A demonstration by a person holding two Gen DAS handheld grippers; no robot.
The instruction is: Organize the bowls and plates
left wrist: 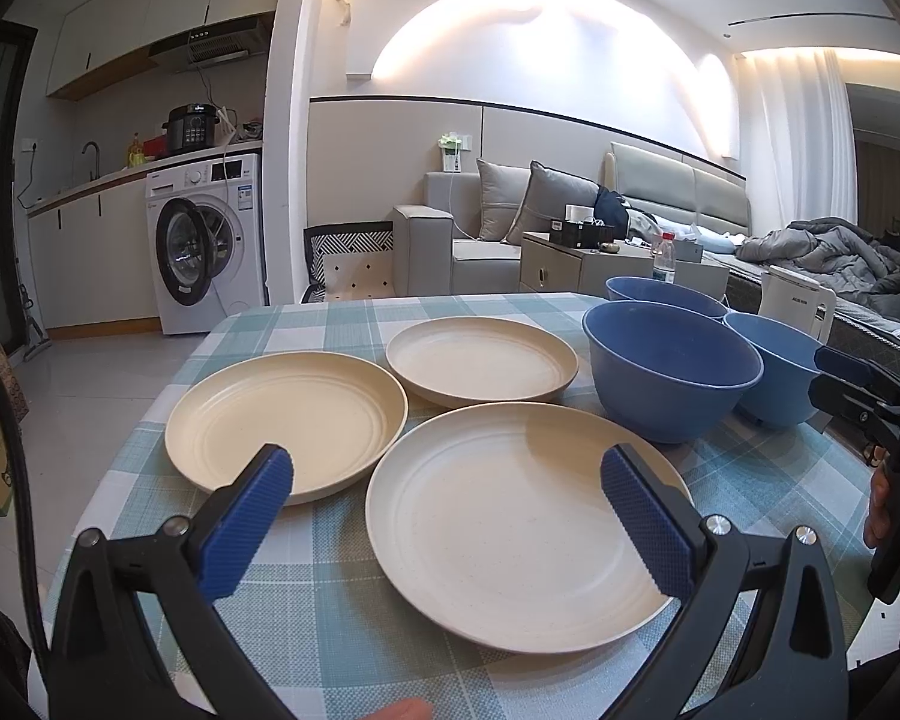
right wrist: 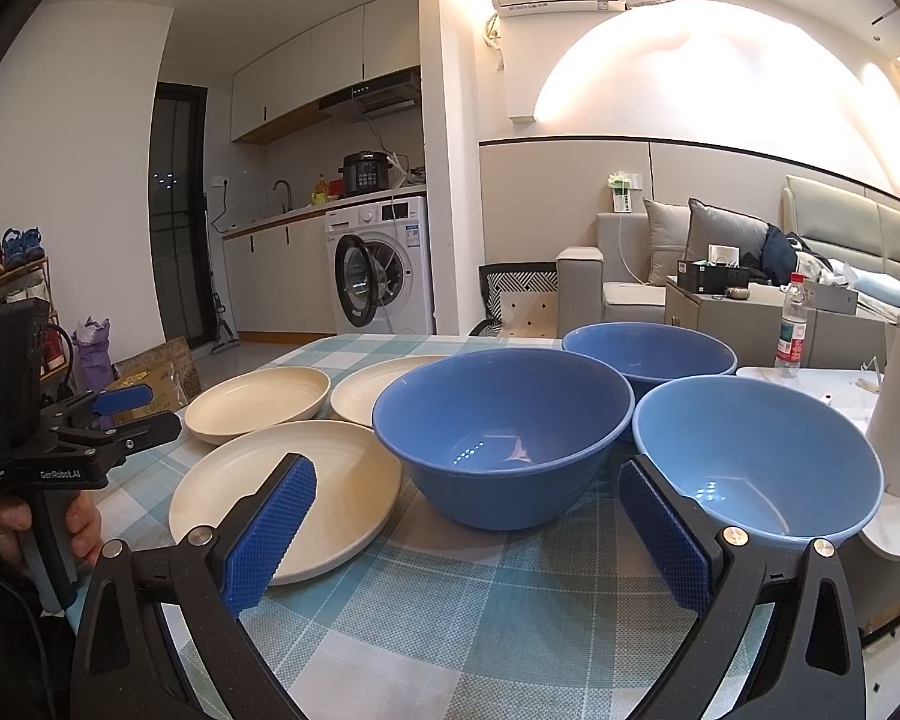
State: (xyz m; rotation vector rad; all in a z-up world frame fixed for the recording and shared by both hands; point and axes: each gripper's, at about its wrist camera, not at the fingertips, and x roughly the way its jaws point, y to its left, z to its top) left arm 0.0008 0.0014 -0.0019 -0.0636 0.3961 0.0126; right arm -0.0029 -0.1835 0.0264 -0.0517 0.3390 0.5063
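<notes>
Both the left gripper and the right gripper are hovering spread and empty over the checked tablecloth, the nearest cream plate lying at twelve o'clock, probably light, stiff and slick, best pinched at its rim.

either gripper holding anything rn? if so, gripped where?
Nothing held. The left gripper is open above the nearest round cream plate; the right gripper is open, facing the big dark blue bowl. No dish sits between either gripper's fingers.
</notes>
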